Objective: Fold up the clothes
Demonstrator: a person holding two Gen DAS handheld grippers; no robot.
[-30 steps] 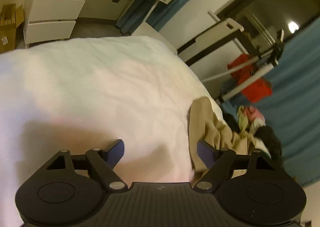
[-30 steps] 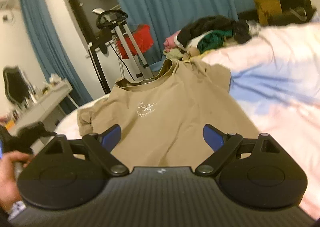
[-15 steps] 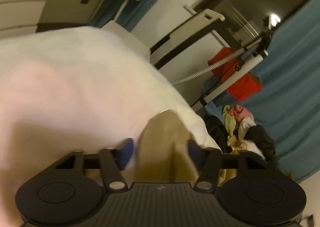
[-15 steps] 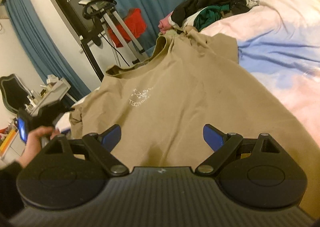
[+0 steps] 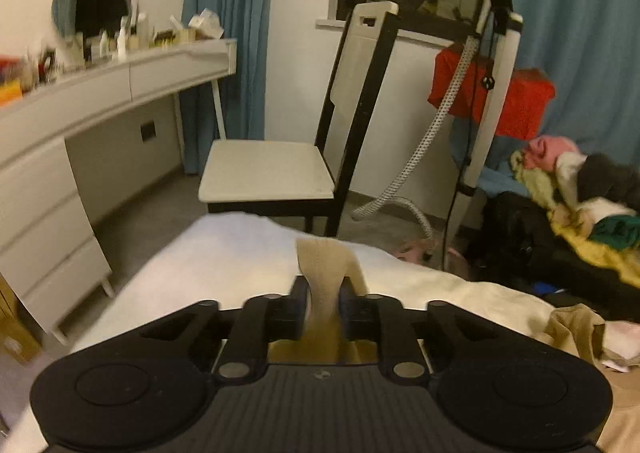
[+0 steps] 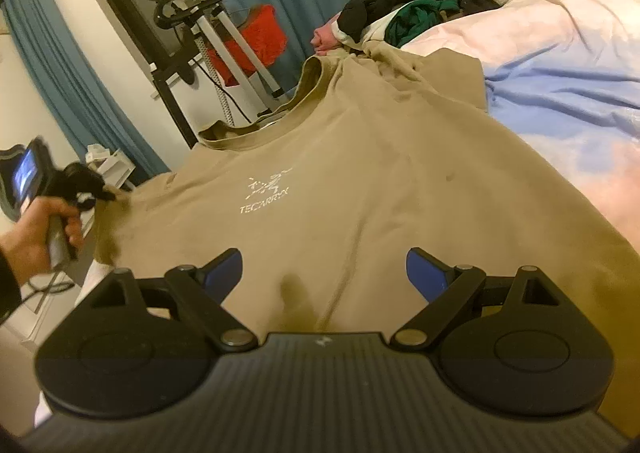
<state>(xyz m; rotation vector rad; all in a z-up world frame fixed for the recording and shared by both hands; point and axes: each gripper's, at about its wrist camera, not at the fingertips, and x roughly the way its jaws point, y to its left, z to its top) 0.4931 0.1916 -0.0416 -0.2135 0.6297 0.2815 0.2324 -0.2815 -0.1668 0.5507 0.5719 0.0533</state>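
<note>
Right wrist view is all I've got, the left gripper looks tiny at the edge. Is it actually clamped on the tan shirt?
Observer: Yes, the left gripper is shut on a fold of the tan shirt.
Operator: What's ahead of it?
Observer: A white-seated chair stands past the bed's edge.
Operator: Anything left of the chair?
Observer: A white dresser with a mirror above it.

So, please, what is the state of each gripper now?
Left gripper: closed on a fold of the tan cotton T-shirt.
Right gripper: open, holding nothing, above the T-shirt.
</note>
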